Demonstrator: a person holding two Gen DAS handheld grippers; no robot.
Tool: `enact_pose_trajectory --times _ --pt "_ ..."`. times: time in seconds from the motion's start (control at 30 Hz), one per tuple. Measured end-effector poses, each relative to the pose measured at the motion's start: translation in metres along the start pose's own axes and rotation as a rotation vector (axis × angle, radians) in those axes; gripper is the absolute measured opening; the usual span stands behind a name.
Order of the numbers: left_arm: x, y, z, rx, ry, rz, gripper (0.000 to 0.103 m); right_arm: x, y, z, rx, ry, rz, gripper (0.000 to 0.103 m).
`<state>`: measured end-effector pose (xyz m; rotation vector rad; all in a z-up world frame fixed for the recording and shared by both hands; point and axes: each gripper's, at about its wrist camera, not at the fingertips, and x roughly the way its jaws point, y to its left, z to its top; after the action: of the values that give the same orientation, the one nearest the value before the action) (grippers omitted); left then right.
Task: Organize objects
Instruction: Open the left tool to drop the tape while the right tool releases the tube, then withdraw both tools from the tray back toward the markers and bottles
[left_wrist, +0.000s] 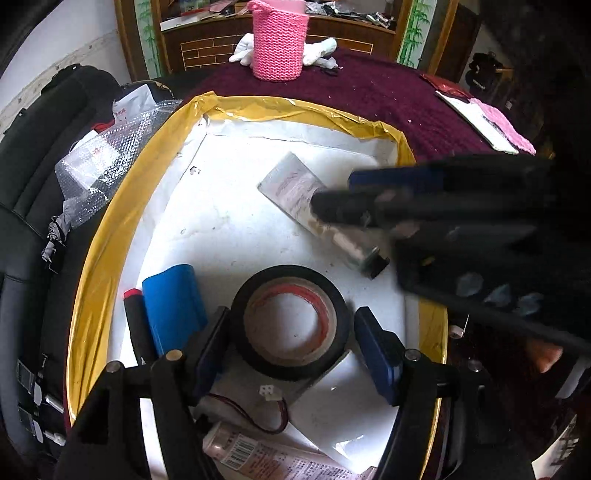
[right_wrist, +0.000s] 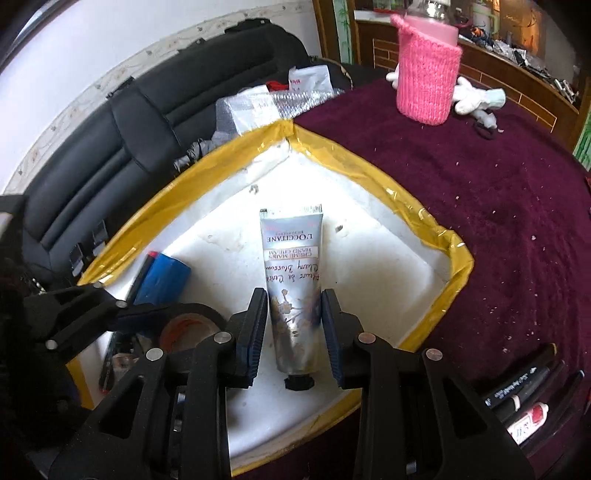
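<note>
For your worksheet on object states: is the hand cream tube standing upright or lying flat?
Lying flat. The hand cream tube rests lengthwise on the white floor of the box, black cap toward the camera, between the right claw fingers.

Hidden, cropped and blurred parts

The right gripper (left_wrist: 334, 199) is motion-blurred and covers the hand cream tube's (left_wrist: 295, 186) middle; the left gripper (right_wrist: 122, 314) hides half the black tape roll (right_wrist: 184, 317); the barcoded tube (left_wrist: 266, 458) and markers (right_wrist: 524, 391) run off frame.
</note>
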<state>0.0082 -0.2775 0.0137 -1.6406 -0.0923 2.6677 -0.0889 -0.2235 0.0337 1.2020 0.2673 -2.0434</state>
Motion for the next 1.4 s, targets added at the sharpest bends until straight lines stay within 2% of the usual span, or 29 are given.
enact_pose_trajectory --times 0.17,0.23,0.3,0.37,0.47,0.57,0.7,0.77,0.87,1.1,1.3,1.4 --pt "-0.005 0.004 -0.003 -0.042 -0.010 -0.019 0.068 -0.029 -0.004 0.000 0.019 -0.069 0.007 0.030" --pt "-0.009 0.006 -0.004 -0.056 -0.026 -0.030 0.071 -0.045 -0.012 -0.006 0.061 -0.102 0.030 0.036" --pt "-0.014 0.007 -0.005 -0.073 -0.045 -0.031 0.072 -0.060 -0.023 -0.015 0.098 -0.136 0.029 0.051" --pt "-0.021 0.008 -0.005 -0.093 -0.069 -0.030 0.072 -0.073 -0.032 -0.026 0.135 -0.158 0.029 0.051" --pt "-0.031 0.006 -0.004 -0.118 -0.100 -0.040 0.072 -0.091 -0.054 -0.048 0.202 -0.179 0.021 0.052" --pt "-0.038 -0.003 -0.002 -0.118 -0.114 -0.053 0.072 -0.105 -0.077 -0.074 0.265 -0.195 0.010 0.064" --pt "-0.045 -0.028 0.002 -0.085 -0.123 -0.066 0.073 -0.120 -0.104 -0.114 0.333 -0.200 -0.005 0.064" --pt "-0.048 -0.040 0.003 -0.066 -0.123 -0.072 0.077 -0.125 -0.116 -0.130 0.353 -0.199 -0.018 0.065" --pt "-0.049 -0.067 0.006 -0.035 -0.114 -0.094 0.077 -0.131 -0.134 -0.152 0.391 -0.207 -0.045 0.075" --pt "-0.047 -0.120 0.012 0.042 -0.091 -0.106 0.077 -0.148 -0.166 -0.174 0.454 -0.291 -0.060 0.075" --pt "-0.032 -0.149 0.022 0.072 -0.058 -0.099 0.077 -0.157 -0.183 -0.182 0.482 -0.388 -0.045 0.075" --pt "-0.023 -0.160 0.027 0.085 -0.041 -0.098 0.077 -0.158 -0.186 -0.183 0.469 -0.405 -0.063 0.075"
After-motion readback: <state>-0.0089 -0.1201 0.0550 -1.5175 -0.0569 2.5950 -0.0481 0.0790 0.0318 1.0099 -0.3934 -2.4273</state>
